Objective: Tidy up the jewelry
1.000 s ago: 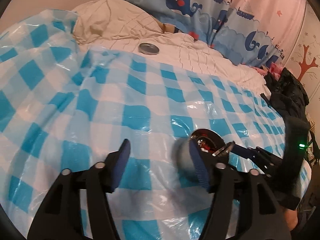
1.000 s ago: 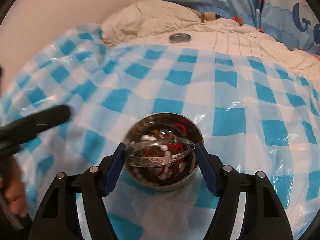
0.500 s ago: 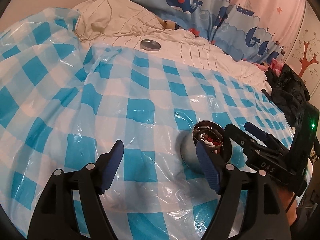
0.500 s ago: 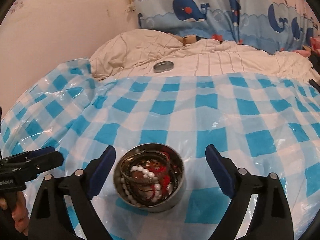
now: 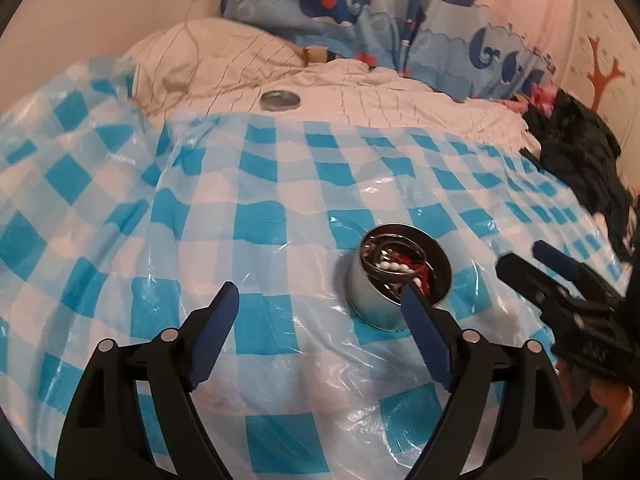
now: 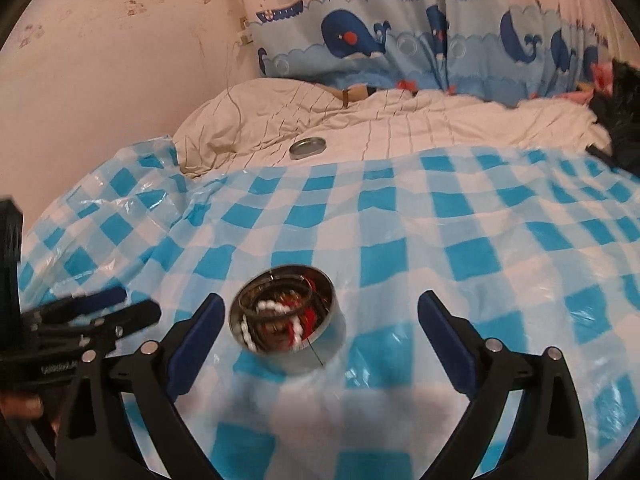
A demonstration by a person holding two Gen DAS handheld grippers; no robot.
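Whale-print curtains hang behind a bed (image 5: pixel 400 112) draped in a blue-checked plastic sheet (image 5: pixel 248 184). On the sheet stands a round metal tin (image 5: pixel 374 300), upright, mouth up, so its axis runs vertically; in the right wrist view it looks slightly tipped on the soft bedding. Inside lies the jewelry (image 6: pixel 280 316): a white bead string, red pieces and a dark bangle resting roughly flat near the rim. No loose jewelry shows on the sheet, so the gathering looks done. What seems left is the lid (image 5: pixel 280 99), which lies flat on the quilt beyond the sheet, well apart from the tin. The left gripper (image 5: pixel 320 304) and right gripper (image 6: pixel 320 312) both have their jaws wide and opening, gripping nothing; the tin sits near each but is touched by neither.
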